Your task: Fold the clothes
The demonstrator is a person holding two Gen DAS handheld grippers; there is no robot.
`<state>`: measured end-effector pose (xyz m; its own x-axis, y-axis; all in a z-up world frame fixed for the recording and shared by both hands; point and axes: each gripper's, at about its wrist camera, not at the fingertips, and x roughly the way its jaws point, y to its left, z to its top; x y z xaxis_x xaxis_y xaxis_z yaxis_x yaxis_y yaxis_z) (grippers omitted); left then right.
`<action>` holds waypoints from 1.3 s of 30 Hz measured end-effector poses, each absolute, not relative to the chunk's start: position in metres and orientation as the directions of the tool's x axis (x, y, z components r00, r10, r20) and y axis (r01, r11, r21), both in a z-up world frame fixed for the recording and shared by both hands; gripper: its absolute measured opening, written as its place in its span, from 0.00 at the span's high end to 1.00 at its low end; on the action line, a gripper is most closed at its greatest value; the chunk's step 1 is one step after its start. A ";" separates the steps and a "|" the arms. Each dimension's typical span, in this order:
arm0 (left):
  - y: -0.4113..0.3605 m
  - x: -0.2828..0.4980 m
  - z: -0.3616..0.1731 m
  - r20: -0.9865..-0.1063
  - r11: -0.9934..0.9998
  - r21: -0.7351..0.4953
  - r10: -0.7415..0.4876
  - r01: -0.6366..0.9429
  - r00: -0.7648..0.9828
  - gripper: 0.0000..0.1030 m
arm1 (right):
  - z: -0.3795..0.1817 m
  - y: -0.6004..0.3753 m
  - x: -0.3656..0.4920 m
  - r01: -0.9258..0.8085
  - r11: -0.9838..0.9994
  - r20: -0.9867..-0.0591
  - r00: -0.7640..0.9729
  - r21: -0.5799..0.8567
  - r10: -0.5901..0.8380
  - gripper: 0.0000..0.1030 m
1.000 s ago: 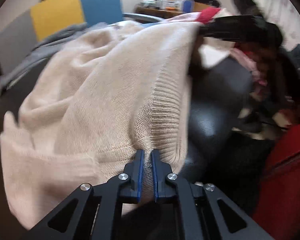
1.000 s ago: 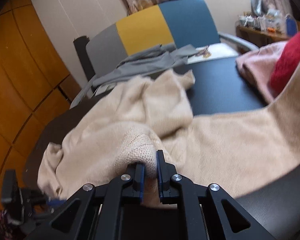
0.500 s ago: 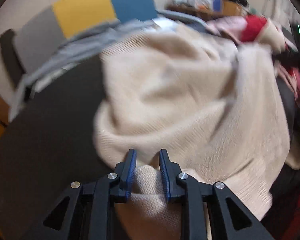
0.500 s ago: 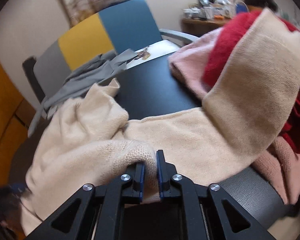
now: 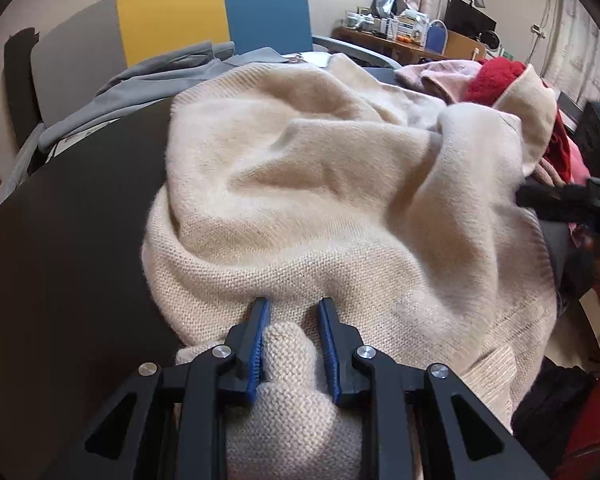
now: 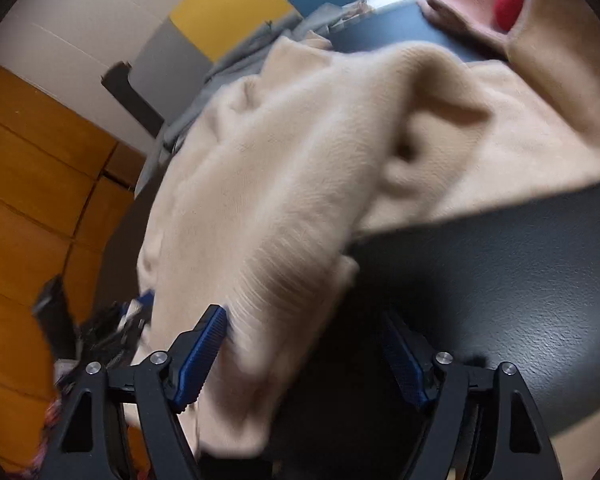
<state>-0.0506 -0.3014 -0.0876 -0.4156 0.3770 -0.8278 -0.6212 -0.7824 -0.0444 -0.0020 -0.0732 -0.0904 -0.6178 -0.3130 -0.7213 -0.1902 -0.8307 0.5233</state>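
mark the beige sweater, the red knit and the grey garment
beige sweater (image 5: 340, 184), left wrist view, on its rumpled middle.
red knit (image 5: 492, 80), left wrist view, on its fuzzy top.
grey garment (image 5: 160, 72), left wrist view, on its draped fold.
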 end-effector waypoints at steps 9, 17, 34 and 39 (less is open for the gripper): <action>-0.283 -0.041 -0.064 -0.797 -0.716 -0.083 0.465 -0.693 -0.385 0.78 | -0.014 -0.081 -0.006 -0.176 -0.935 -0.603 -0.797 0.309 -0.050 0.88; -0.250 -0.039 -0.006 -0.677 -0.634 -0.093 0.606 -0.768 -0.418 0.76 | 0.135 -0.075 0.032 -0.181 -0.981 -0.253 -0.954 0.066 0.159 0.89; -0.156 -0.100 0.071 -0.634 -0.329 -0.283 0.769 -0.901 -0.081 0.45 | 0.055 -0.099 0.055 0.045 -0.988 -0.505 -0.856 0.145 -0.113 0.89; -0.090 -0.102 0.058 -0.698 -0.197 -0.452 0.685 -0.870 0.208 0.32 | 0.024 -0.109 0.068 0.073 -0.993 -0.540 -0.834 0.088 -0.109 0.89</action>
<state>-0.1023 -0.0898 0.0584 0.2080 0.6847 -0.6985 -0.8701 -0.1966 -0.4519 0.0685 -0.1086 0.0239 -0.8345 -0.1094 -0.5401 0.0730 -0.9934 0.0884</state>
